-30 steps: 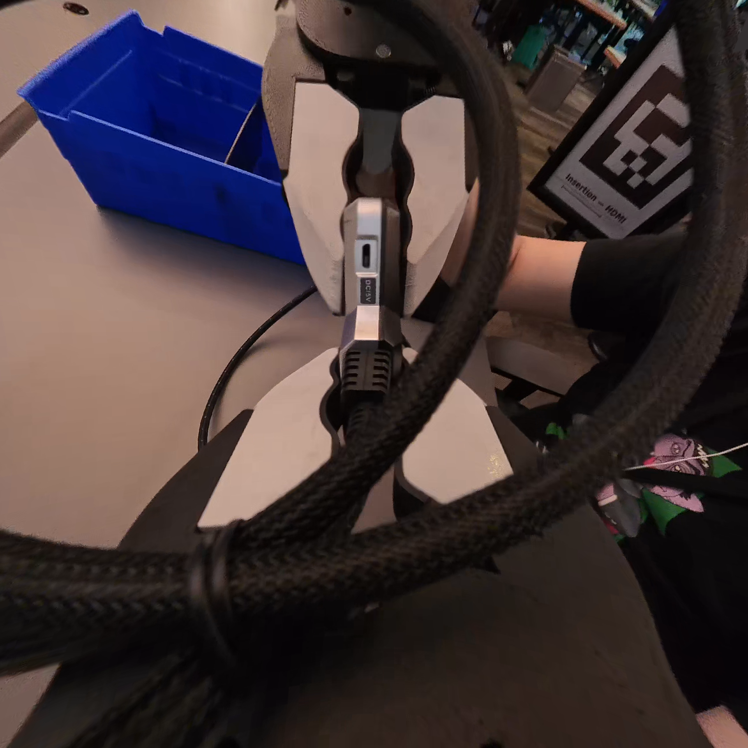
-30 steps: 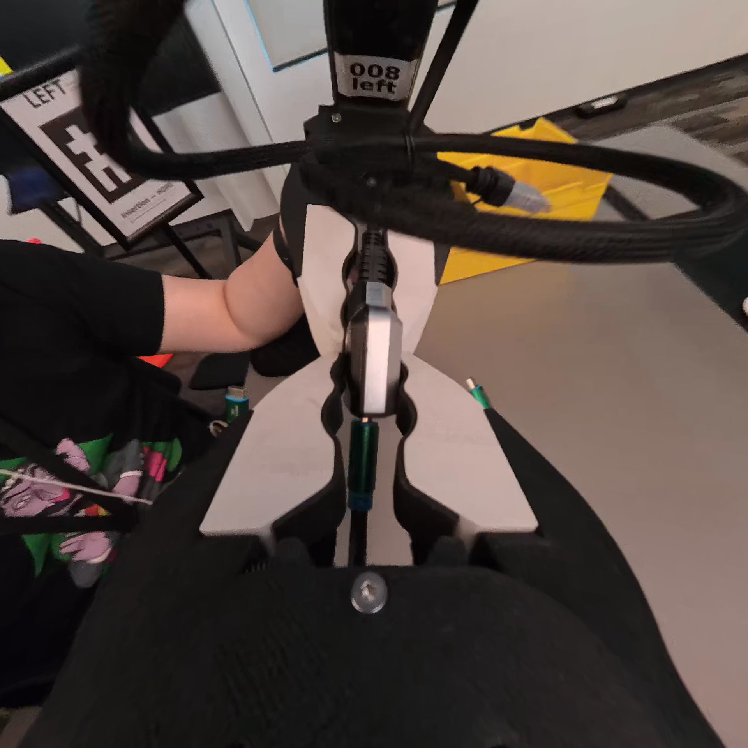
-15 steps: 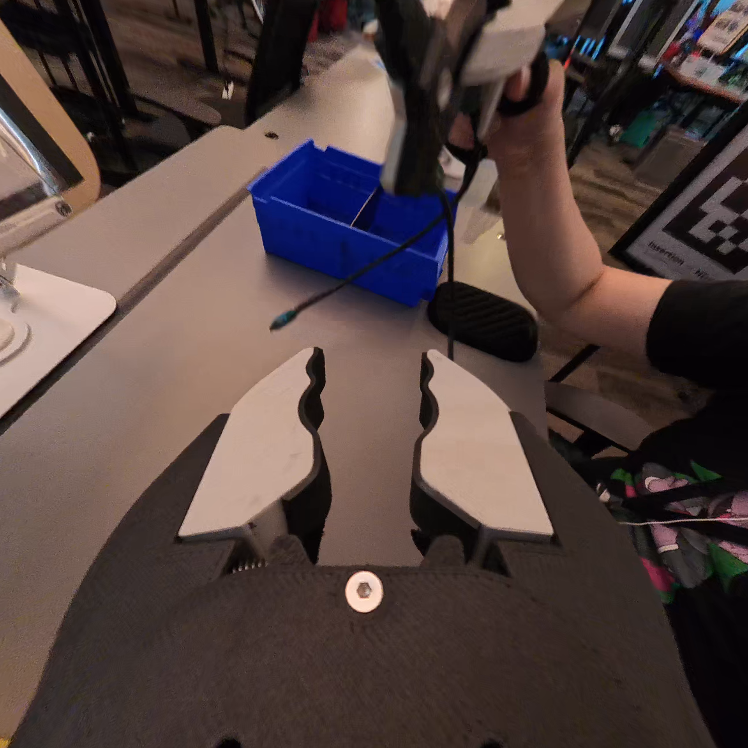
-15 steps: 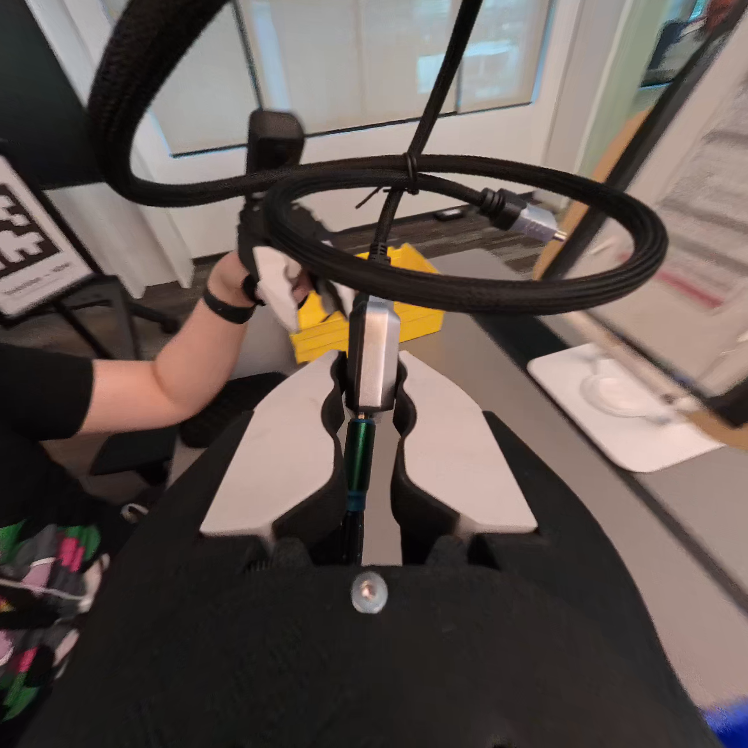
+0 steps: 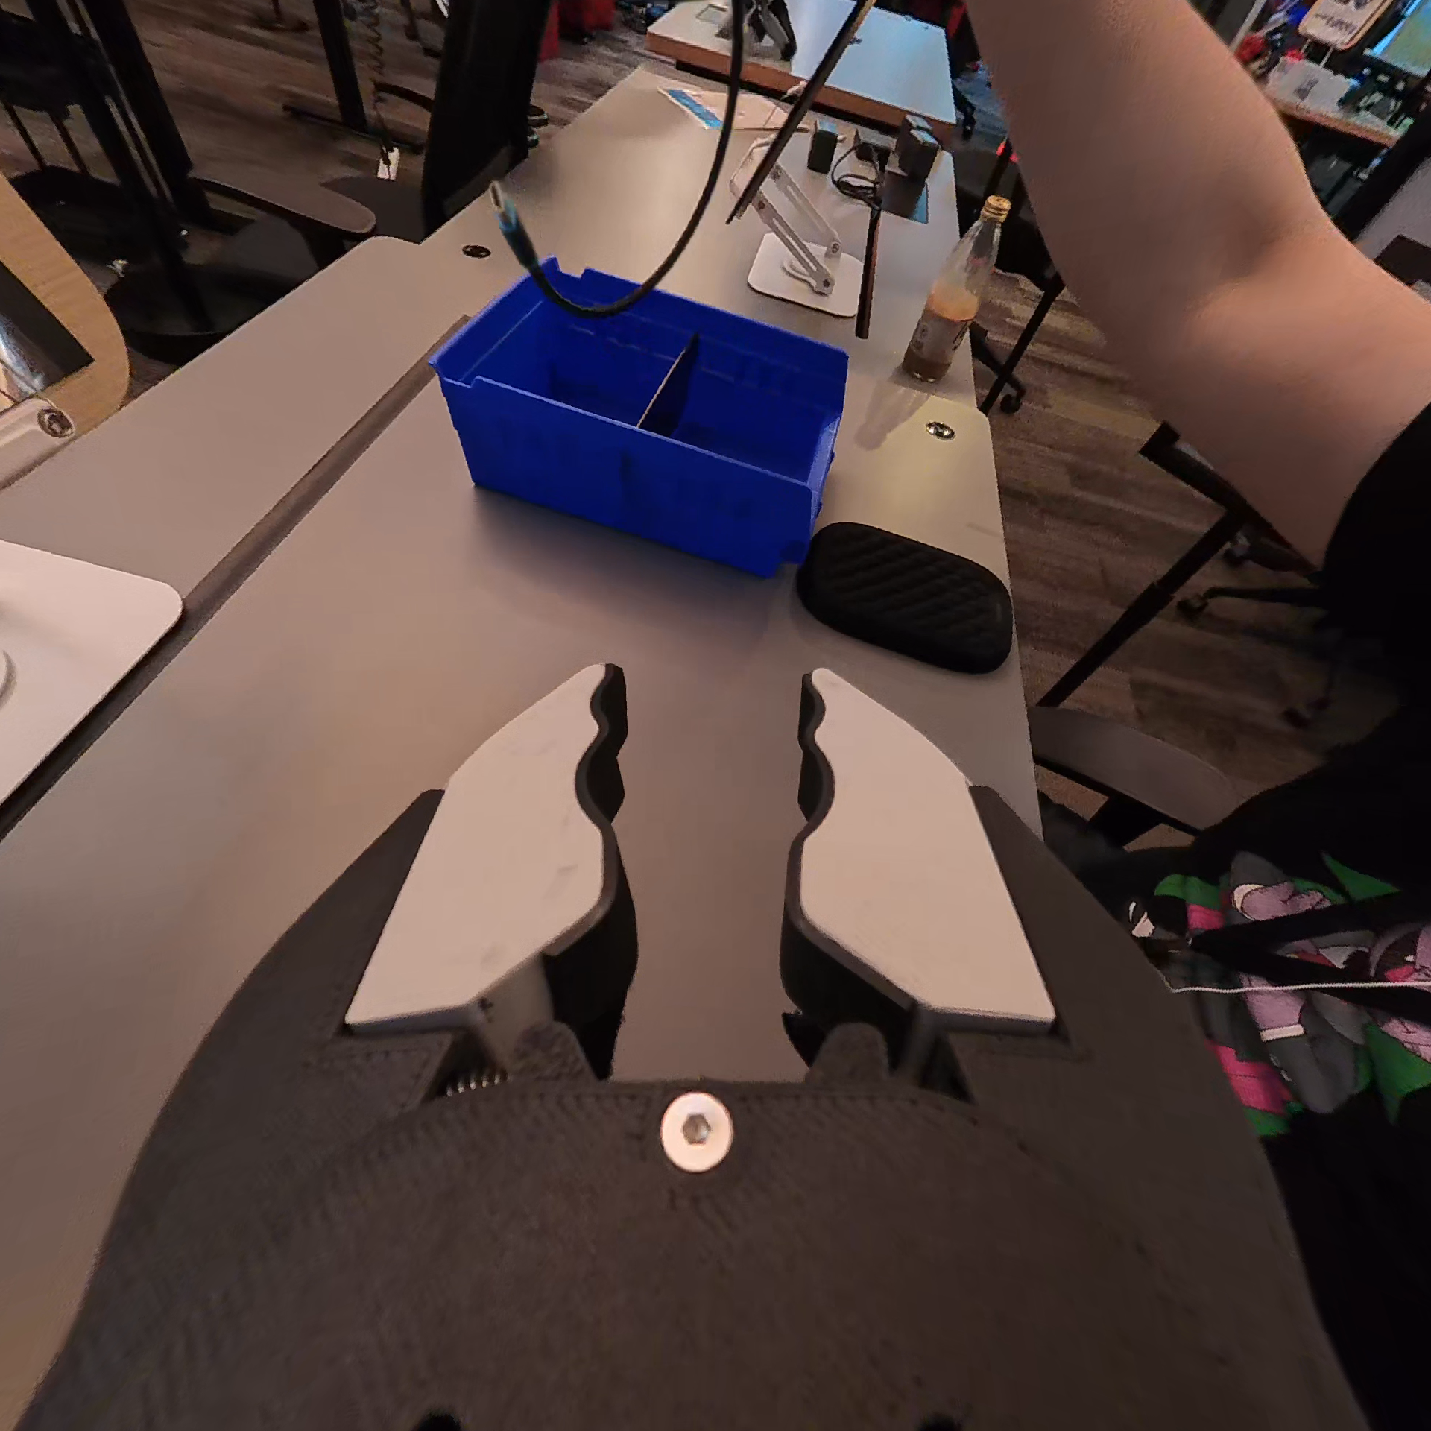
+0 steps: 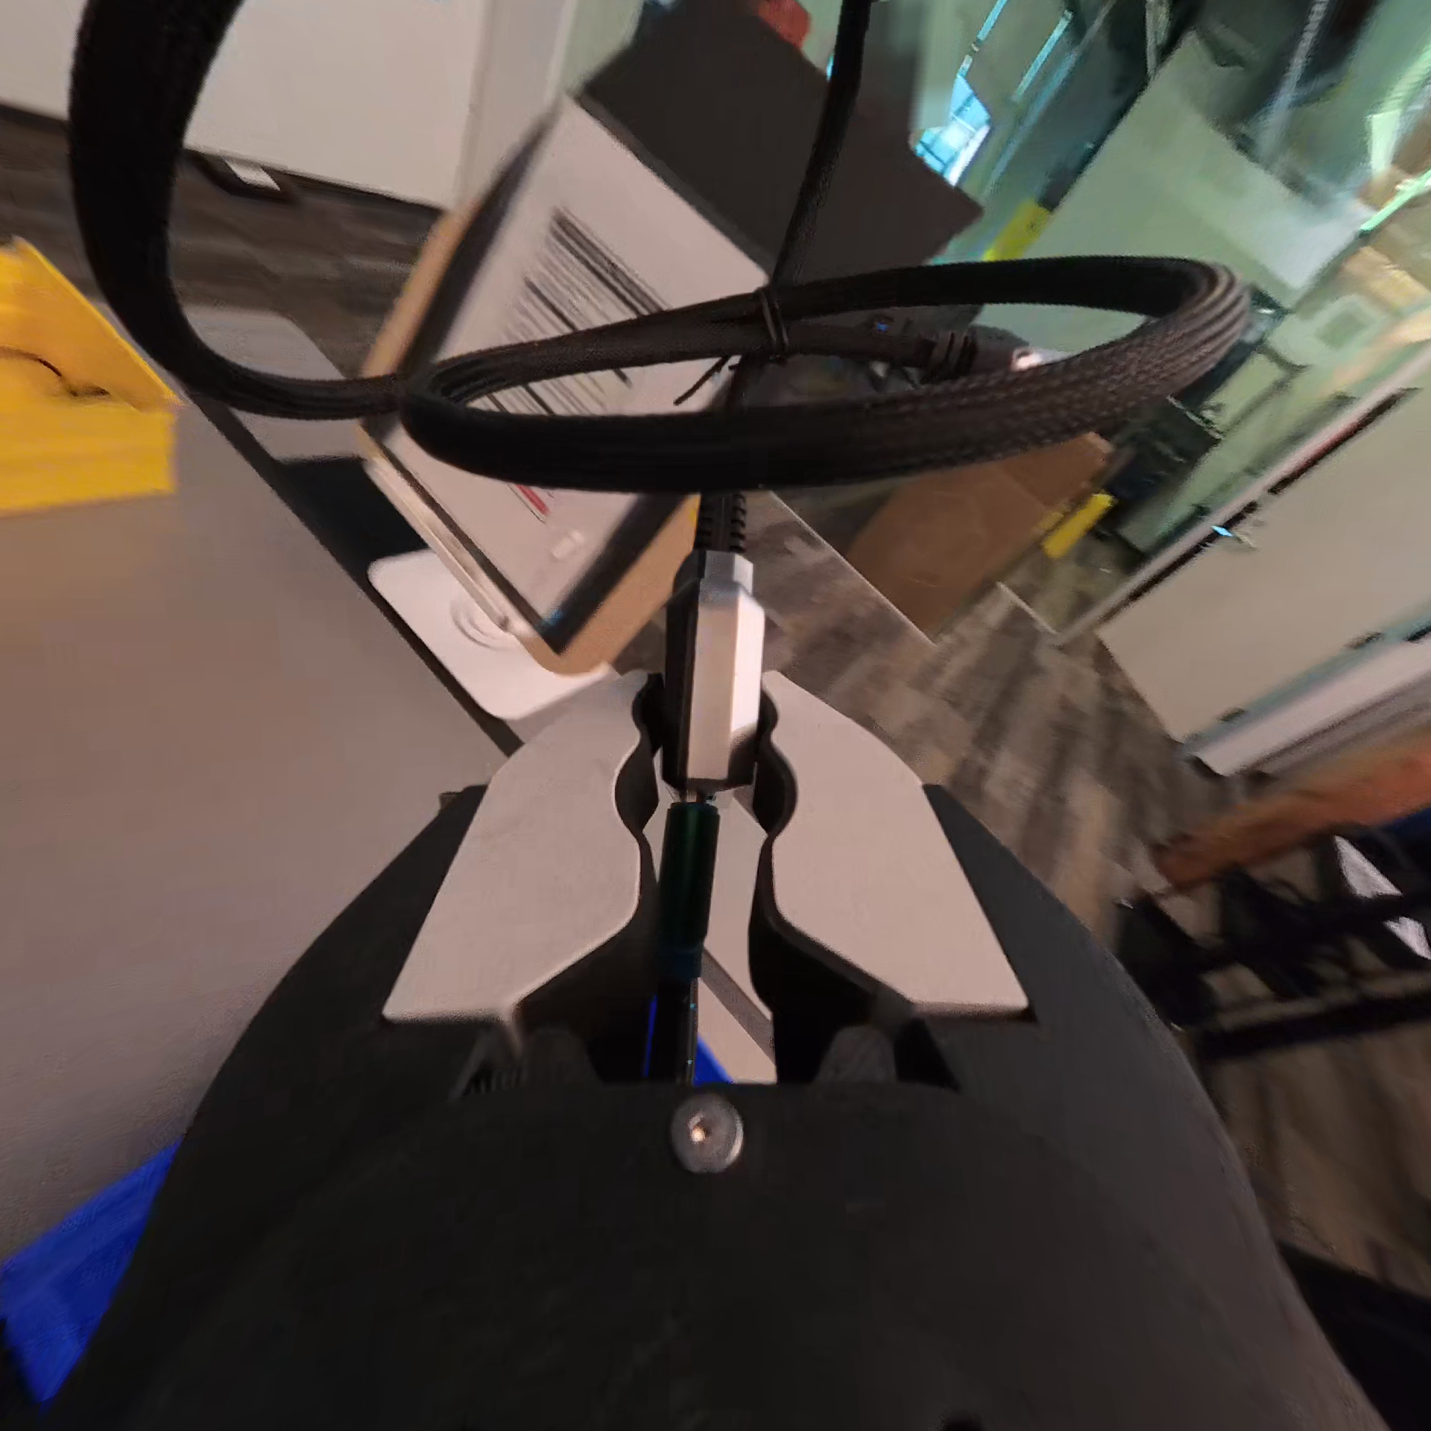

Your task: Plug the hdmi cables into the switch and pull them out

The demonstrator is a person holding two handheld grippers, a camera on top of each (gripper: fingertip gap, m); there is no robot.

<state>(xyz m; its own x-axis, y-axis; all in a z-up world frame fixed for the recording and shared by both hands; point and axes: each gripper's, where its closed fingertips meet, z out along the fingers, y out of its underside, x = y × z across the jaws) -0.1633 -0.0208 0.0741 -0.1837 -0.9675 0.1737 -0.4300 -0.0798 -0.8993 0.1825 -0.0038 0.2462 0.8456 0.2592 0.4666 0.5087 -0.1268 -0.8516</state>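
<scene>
My left gripper (image 5: 708,681) is open and empty, low over the grey table (image 5: 387,658). My right gripper (image 6: 708,697) is shut on the silver switch (image 6: 720,674) and holds it up in the air. A black braided HDMI cable (image 6: 852,441), tied in a coil, is plugged into the switch's far end. A thin black cable with a green plug (image 6: 685,867) sits in its near end. In the left wrist view that thin cable (image 5: 689,232) hangs above the blue bin, its loose plug (image 5: 511,221) dangling.
A blue divided bin (image 5: 643,434) stands mid-table with a black padded rest (image 5: 906,596) at its right. A bottle (image 5: 952,302) stands behind. A white stand base (image 5: 62,635) lies left. A person's arm (image 5: 1200,271) crosses the upper right. A yellow bin (image 6: 70,418) shows at left. About 40 cm separates my left fingertips from my right.
My left gripper let go of the HDMI plug at the switch, opened and drew back. My right gripper lifted and swung away with the switch and coiled cable; the thin cable now dangles over the bin.
</scene>
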